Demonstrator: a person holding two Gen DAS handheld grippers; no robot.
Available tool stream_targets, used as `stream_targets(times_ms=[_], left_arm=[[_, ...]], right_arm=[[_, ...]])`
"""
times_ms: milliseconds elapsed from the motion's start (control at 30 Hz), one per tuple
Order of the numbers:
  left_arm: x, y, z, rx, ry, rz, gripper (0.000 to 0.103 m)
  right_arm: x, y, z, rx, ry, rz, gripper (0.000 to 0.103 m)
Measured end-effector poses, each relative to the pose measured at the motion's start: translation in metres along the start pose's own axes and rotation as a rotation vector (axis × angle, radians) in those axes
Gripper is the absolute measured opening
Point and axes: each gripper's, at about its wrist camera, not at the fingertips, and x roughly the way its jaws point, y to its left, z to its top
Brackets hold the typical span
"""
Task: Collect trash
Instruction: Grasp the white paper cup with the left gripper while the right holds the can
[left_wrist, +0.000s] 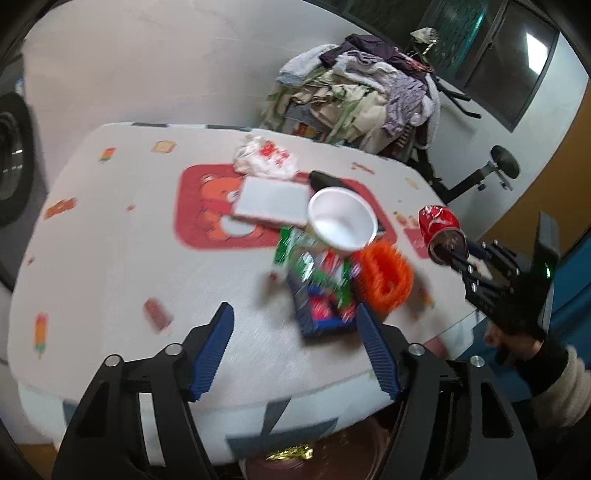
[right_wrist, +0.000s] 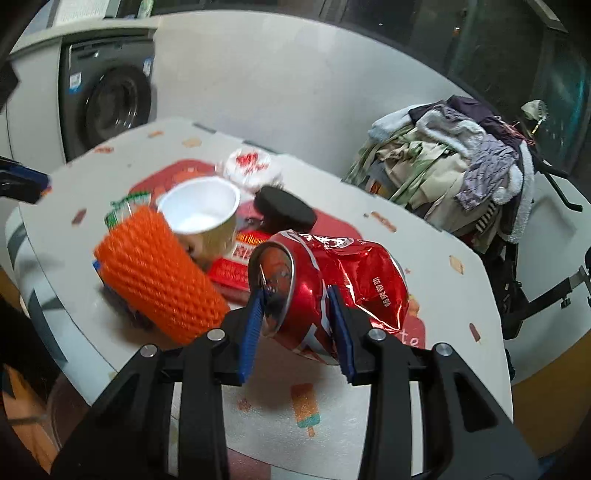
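Observation:
My right gripper (right_wrist: 295, 295) is shut on a crushed red drink can (right_wrist: 332, 288), held above the table's white printed cloth (right_wrist: 332, 402). In the left wrist view the same can (left_wrist: 439, 229) hangs at the right past the table edge. My left gripper (left_wrist: 295, 314) stands open and empty over the near side of the table, just short of a pile of green and blue wrappers (left_wrist: 317, 291). Beside the pile are an orange foam net (left_wrist: 386, 278), a white paper cup (left_wrist: 341, 221), a flat white box (left_wrist: 273, 201) and a crumpled white bag with red print (left_wrist: 266, 157).
A black object (right_wrist: 286, 206) lies behind the cup. A heap of clothes (left_wrist: 362, 99) sits on an exercise machine beyond the table. A washing machine (right_wrist: 107, 103) stands at the far left. A brownish container holding a gold wrapper (left_wrist: 291, 452) shows under the table's near edge.

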Motion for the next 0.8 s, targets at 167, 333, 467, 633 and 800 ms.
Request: stream_targets(times_ms=[167,333,467,633,800], left_arm=[[0.048,0.007,0.050,-0.049,0.082,-0.092,0.047],[0.101,-0.006,0.096,0.008,0.163,-0.052,0.042],[0.132,-0.009,0.110,0.016,0.214,-0.055,0.041],[0.162,-0.015,0.110,0.031,0.267,-0.039,0.015],[0.159,-0.020,0.106,0.059,0.248,-0.032,0.005]], right_arm=[[-0.014,-0.002,-0.002,0.002,-0.053,-0.027,0.038],[-0.019,-0.010,-0.014,0.023,-0.055,-0.052,0.038],[-0.020,-0.019,-0.025,0.037,-0.040,-0.062,0.038],[-0.018,-0.025,-0.035,0.044,-0.019,-0.067,0.038],[-0.018,-0.025,-0.038,0.058,-0.018,-0.062,0.038]])
